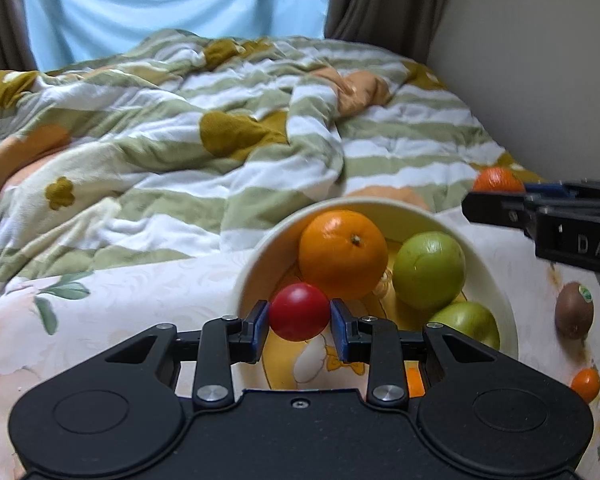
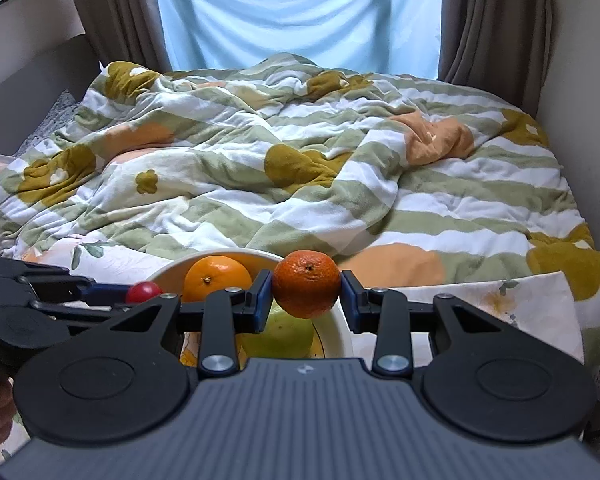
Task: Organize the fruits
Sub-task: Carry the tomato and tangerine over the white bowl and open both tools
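My left gripper is shut on a small red fruit and holds it over the near side of a cream bowl. The bowl holds a large orange and two green fruits. My right gripper is shut on a dark orange mandarin above the bowl's right rim. The right wrist view also shows the red fruit, the large orange and a green fruit. The right gripper's fingers and its mandarin show at the right of the left wrist view.
A brown kiwi and a small orange fruit lie on the floral tablecloth to the right of the bowl. A bed with a striped green and white quilt lies beyond the table. A wall stands at the right.
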Demonstrator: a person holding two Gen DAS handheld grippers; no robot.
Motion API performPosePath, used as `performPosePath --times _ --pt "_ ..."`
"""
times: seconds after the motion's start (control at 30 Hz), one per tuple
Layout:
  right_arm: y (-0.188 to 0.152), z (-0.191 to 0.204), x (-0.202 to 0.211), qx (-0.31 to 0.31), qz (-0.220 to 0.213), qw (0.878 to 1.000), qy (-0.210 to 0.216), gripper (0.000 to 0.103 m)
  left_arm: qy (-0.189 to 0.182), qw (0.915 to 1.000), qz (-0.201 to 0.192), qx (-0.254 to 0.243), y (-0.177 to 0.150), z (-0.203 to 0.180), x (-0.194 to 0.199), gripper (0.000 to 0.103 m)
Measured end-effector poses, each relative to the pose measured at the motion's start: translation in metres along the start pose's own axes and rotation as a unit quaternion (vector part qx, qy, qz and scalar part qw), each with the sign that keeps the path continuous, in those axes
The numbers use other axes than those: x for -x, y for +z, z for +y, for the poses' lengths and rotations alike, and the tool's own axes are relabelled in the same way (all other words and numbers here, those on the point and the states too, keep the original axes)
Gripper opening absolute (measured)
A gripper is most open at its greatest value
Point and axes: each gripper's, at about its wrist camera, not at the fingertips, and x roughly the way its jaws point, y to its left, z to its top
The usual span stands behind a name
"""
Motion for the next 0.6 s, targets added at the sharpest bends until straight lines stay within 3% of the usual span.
performPosePath --times 0.27,0.33,0.37,0.4,0.6 --pt "0.003 0.002 -0.009 -0.006 0.005 1.0 -0.005 0.051 -0.016 0.9997 0.02 -0.005 -0.003 -0.002 -0.013 0.038" --pt "0.003 0.002 -0.009 -0.006 0.005 1.0 -0.006 0.051 -0.019 0.9996 0.018 -0.004 -0.003 -0.001 -0.01 0.06" --pt "0.003 0.001 -0.009 -0.006 0.005 1.0 -0.005 0.051 -0.02 0.9997 0.013 -0.004 -0.002 -0.001 -0.008 0.076" --pt "0.003 0.002 -0.009 -0.006 0.005 1.0 -0.006 0.051 -0.029 0.9996 0.006 -0.006 -0.002 -0.001 -0.004 0.083" --pt "0.003 0.002 -0.01 -0.008 0.005 1.0 -0.001 0.051 -0.027 0.9995 -0.012 -0.011 -0.002 -0.005 0.016 0.088"
